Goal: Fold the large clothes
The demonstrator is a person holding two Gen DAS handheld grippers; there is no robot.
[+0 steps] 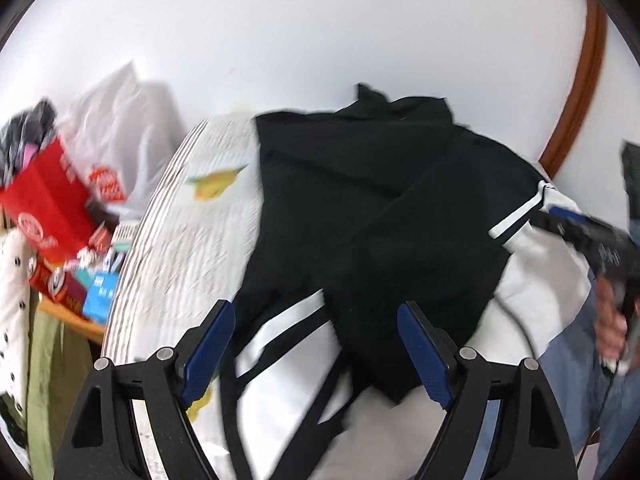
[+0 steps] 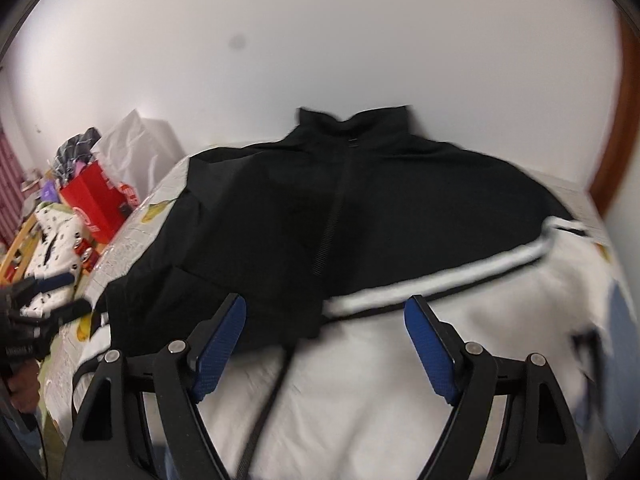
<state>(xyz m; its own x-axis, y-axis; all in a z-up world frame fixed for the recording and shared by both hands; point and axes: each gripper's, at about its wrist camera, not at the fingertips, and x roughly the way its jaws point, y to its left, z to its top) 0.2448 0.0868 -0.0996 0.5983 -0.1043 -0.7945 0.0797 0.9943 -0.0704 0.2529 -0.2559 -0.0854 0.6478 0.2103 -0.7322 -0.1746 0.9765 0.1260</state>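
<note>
A: Left wrist view: the left gripper [image 1: 316, 344] gapes empty; the black-and-white zip jacket [image 1: 372, 216] fills mid-frame on the bed [image 1: 200, 232], one sleeve crossed over.

B: Right wrist view: the right gripper [image 2: 325, 340] is spread too, holding nothing. I'd say the body folds remain.

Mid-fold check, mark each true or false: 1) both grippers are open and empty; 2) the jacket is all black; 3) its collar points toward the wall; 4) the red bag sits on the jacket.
1) True: the left gripper and right gripper hold nothing.
2) False: the jacket is black above, white below, with a white stripe.
3) True: the collar lies nearest the wall.
4) False: the red bag stands beside the bed.
</note>
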